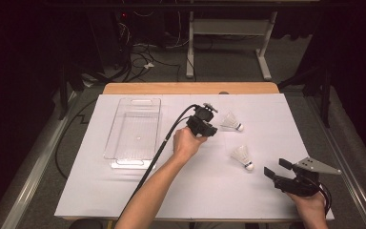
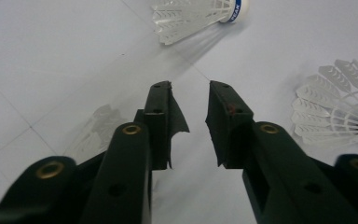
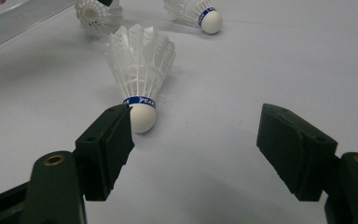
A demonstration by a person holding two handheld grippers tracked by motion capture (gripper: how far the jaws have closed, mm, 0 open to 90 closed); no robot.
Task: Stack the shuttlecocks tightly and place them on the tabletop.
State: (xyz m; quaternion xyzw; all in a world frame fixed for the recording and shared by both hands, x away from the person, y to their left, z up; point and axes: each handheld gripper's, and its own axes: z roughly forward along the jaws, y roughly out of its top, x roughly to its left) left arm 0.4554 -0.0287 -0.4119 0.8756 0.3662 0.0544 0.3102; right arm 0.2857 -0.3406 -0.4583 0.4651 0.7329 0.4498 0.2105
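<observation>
Where the white sheet-covered table [image 1: 124, 191] carries the work, three white feathered shuttlecocks with blue-banded cork tips lie in its right half. The far shuttlecock [image 1: 231, 121] rests on its side near the far edge, its long axis running across the table, cork tip toward the right edge. The near shuttlecock [image 1: 243, 157] lies closer to the right gripper, long axis slanted, cork tip toward the near right corner. A third shuttlecock [image 3: 93, 14], seen in the right gripper view, sits beside the left gripper, its open feather skirt facing that camera.

The left gripper [image 1: 205, 125] hovers near the table's middle, just left of the far shuttlecock; its jaws stand partly apart with nothing between them, bare sheet showing in the gap [image 2: 190, 126]. The right gripper [image 1: 276, 169] sits near the near right corner, jaws wide apart and empty; in its own view the near shuttlecock's [image 3: 140, 70] cork tip lies just beside the left pad, and contact cannot be told.

A clear rectangular plastic tray [image 1: 124, 157] occupies the left half, well apart from the shuttlecocks. Open sheet spreads along the near edge.
</observation>
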